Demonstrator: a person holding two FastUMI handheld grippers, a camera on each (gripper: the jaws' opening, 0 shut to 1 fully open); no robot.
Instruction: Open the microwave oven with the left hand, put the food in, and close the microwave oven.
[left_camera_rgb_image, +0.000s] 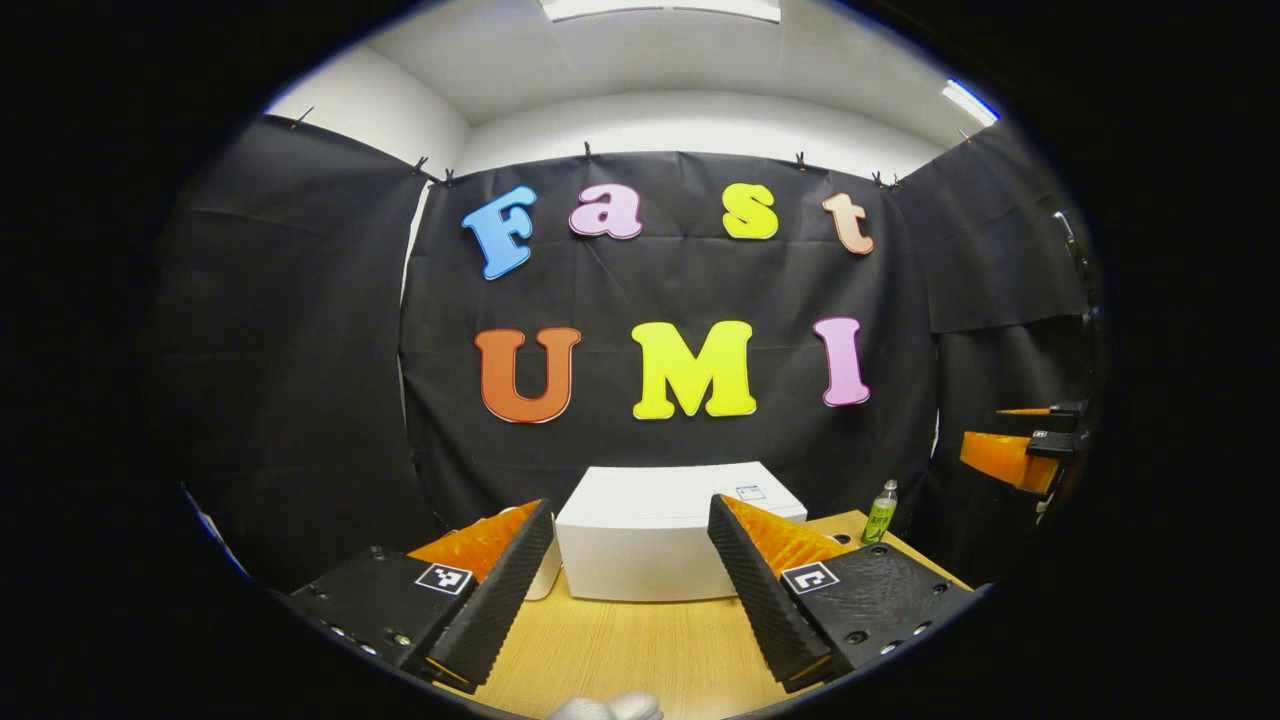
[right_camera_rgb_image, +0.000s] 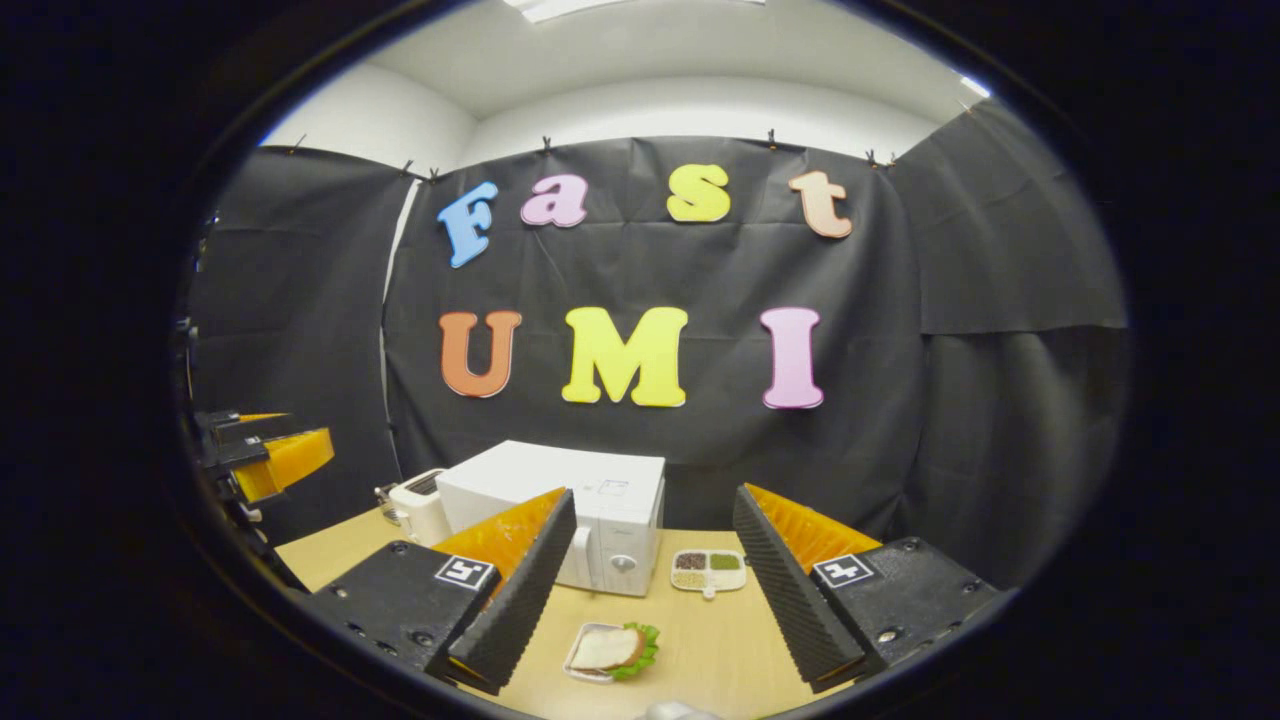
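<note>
A white microwave oven (left_camera_rgb_image: 660, 535) stands shut at the back of the wooden table (left_camera_rgb_image: 640, 650); in the right gripper view the microwave oven (right_camera_rgb_image: 580, 510) shows its door handle and knob. A sandwich with lettuce on a small plate (right_camera_rgb_image: 610, 652) lies on the table in front of it. My left gripper (left_camera_rgb_image: 633, 585) hangs open above the table, facing the microwave, with nothing between its fingers. My right gripper (right_camera_rgb_image: 645, 590) is open too, above and just behind the sandwich. Each view catches the other gripper off at its side edge, high above the table.
A white toaster (right_camera_rgb_image: 420, 505) stands left of the microwave. A small divided tray of seasonings (right_camera_rgb_image: 708, 570) lies right of the microwave. A green-labelled bottle (left_camera_rgb_image: 880, 512) stands near the table's right back corner. Black cloth walls close the booth on three sides.
</note>
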